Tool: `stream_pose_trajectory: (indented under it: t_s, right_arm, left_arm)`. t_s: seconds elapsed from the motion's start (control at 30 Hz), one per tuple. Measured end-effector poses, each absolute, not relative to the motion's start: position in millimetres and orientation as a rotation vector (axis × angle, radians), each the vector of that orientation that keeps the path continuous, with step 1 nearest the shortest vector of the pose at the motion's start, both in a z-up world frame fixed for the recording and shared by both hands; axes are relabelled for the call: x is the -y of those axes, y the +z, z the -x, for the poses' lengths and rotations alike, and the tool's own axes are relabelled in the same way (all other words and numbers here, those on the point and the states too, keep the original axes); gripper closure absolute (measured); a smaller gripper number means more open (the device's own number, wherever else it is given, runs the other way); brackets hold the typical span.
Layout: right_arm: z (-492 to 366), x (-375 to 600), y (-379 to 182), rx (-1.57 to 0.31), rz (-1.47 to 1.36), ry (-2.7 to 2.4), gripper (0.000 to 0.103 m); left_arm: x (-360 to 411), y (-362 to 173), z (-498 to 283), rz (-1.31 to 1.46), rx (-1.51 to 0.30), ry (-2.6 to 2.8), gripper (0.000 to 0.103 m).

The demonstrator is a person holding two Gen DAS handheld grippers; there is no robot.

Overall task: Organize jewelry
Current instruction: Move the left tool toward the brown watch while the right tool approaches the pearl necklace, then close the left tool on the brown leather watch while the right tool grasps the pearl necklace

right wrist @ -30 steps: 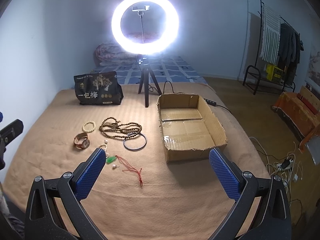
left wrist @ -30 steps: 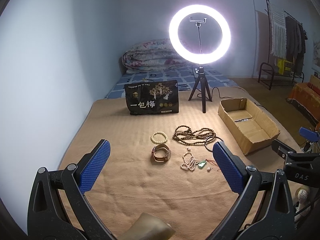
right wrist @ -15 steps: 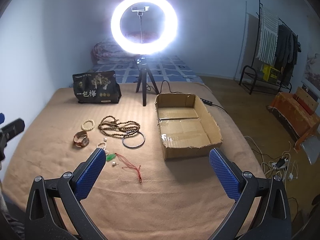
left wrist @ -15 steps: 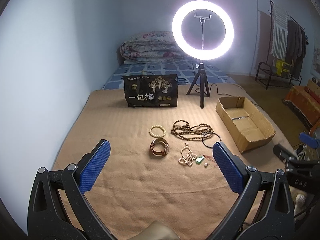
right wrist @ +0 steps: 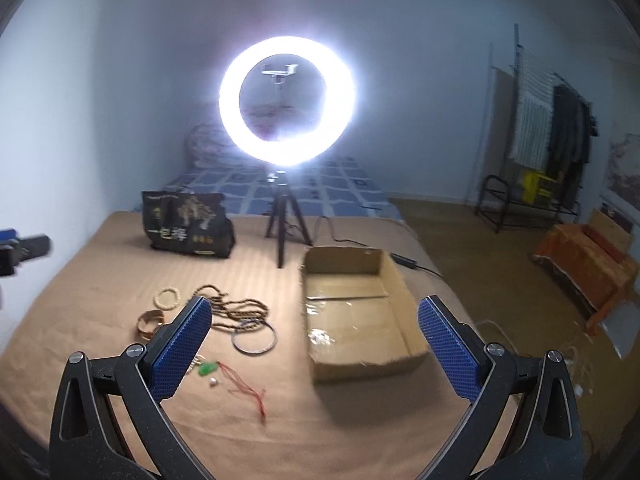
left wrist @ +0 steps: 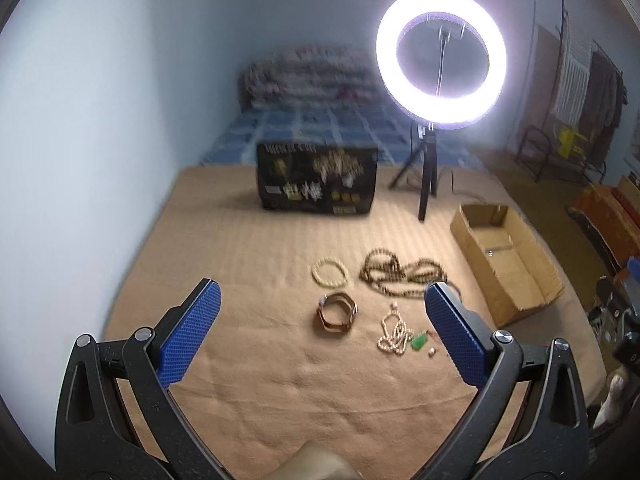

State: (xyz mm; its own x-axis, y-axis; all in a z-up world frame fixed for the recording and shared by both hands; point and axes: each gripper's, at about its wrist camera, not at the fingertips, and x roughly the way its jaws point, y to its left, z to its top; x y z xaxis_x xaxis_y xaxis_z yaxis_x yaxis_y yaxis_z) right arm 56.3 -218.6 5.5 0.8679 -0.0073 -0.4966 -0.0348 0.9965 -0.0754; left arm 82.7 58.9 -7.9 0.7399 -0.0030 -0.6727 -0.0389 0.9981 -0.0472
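Jewelry lies loose on the tan blanket: a cream bead bracelet (left wrist: 329, 271), a long brown bead necklace (left wrist: 400, 272), a brown-strap watch (left wrist: 337, 314), a small pale bead string (left wrist: 393, 330) and a green pendant (left wrist: 419, 342) on red cord (right wrist: 248, 390). A dark bangle (right wrist: 255, 335) lies near the open cardboard box (right wrist: 356, 320). My left gripper (left wrist: 320, 334) hovers open above and short of the watch. My right gripper (right wrist: 314, 346) is open too, held above the blanket in front of the box. Neither holds anything.
A lit ring light on a black tripod (right wrist: 285, 232) stands behind the box (left wrist: 506, 260). A black printed bag (left wrist: 317, 178) stands at the back of the blanket. A wall runs along the left; a cable (right wrist: 412, 262) trails right of the box.
Both views have tilted up and shifted, with motion blur; the left gripper drew slightly nearer the jewelry. The jewelry and box have not moved. Both grippers stay open.
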Motion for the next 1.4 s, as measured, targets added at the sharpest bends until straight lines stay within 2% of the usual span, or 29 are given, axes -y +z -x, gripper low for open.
stream_pose_trajectory:
  t_s: [0.6,0.67,0.8,0.83,0.87,0.97,1.07,1.17,1.37,1.4]
  right_arm:
    - [-138,149,-90,-0.876,0.177,0.404,0.001]
    - [-148,145,-102,-0.921,0.166,0.413,0.001]
    - [-173,146,-124,-1.028,0.08,0.42,0.018]
    - [-178,147,-129,-1.052,0.053,0.418,0.023]
    - [-183,146,-133,-1.071,0.033,0.419,0.024]
    - [-194,142,-143,-1.119,-0.013,0.449,0.035]
    - [-198,133,-149,-1.145,-0.007,0.484,0.037]
    - [-201,121,-160,-1.172,0.013,0.505,0.049]
    - [-204,104,-174,-1.192,0.092,0.529,0.05]
    - [-206,105,-175,-1.198,0.082,0.524,0.053]
  left_arm:
    - [-75,-106,-168,0.104,-1.015,0.058,0.001]
    - [-75,-114,-174,0.097,-1.031,0.054,0.012]
    - [-79,-133,-187,0.132,-1.086,0.042,0.027]
    - [-80,-137,-191,0.142,-1.102,0.039,0.038]
    - [-82,-144,-195,0.166,-1.131,0.03,0.043]
    - [-82,-156,-203,0.214,-1.168,0.012,0.051]
    - [-78,-164,-212,0.211,-1.181,0.001,0.053]
    - [-79,-171,-218,0.244,-1.205,-0.009,0.061]
    - [-80,-180,-225,0.247,-1.226,-0.022,0.061]
    - [-80,-182,-226,0.247,-1.228,-0.022,0.061]
